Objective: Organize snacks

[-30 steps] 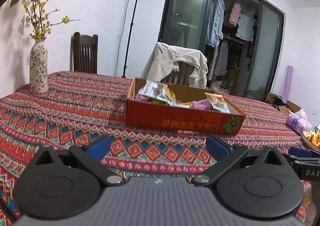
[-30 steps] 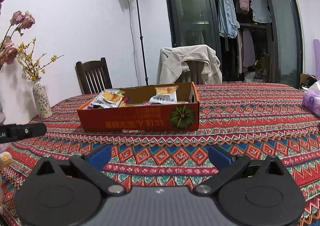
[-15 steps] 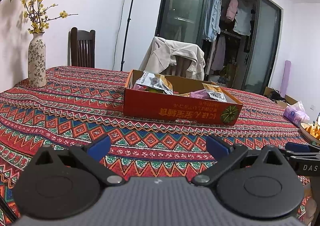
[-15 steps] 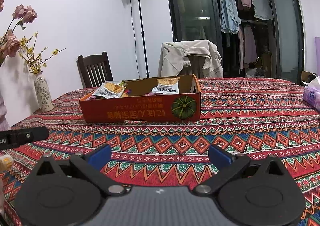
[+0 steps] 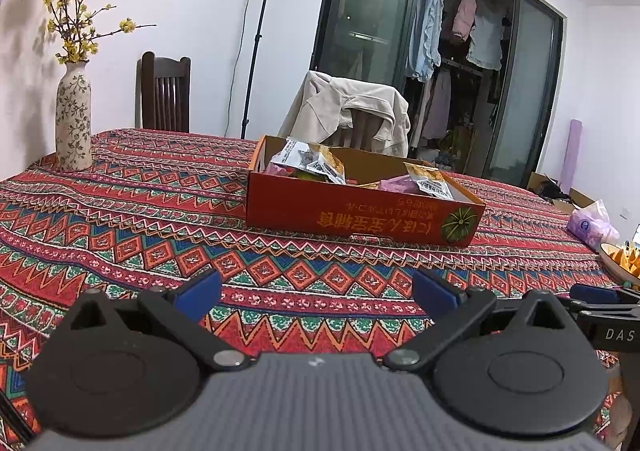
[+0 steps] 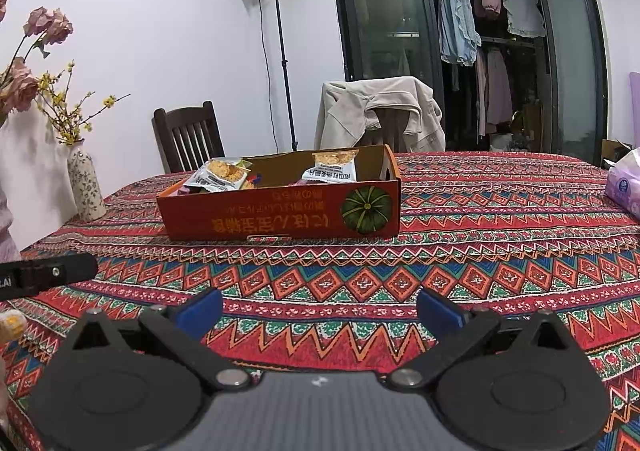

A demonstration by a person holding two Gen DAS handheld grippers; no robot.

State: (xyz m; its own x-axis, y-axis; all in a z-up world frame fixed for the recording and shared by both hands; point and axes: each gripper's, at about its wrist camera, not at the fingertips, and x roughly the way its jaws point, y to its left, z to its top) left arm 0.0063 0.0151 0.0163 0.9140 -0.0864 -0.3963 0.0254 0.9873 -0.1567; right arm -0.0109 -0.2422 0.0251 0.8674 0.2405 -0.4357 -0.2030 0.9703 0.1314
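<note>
An orange cardboard box with a pumpkin picture stands in the middle of the patterned tablecloth. Several snack packets lie inside: a grey-and-orange packet at the left end and another packet toward the right end. My left gripper is open over the cloth, well short of the box, with nothing between its blue fingertips. My right gripper is open too, and equally far from the box. Part of the right gripper's body shows at the right edge of the left wrist view.
A flowered vase stands at the table's far left. A purple tissue pack and a bowl of orange snacks sit at the right. Two chairs stand behind the table, one draped with a beige jacket.
Both grippers have dropped lower and drawn back a little from the box, which now sits higher in both views. Both stay open and hold nothing.
</note>
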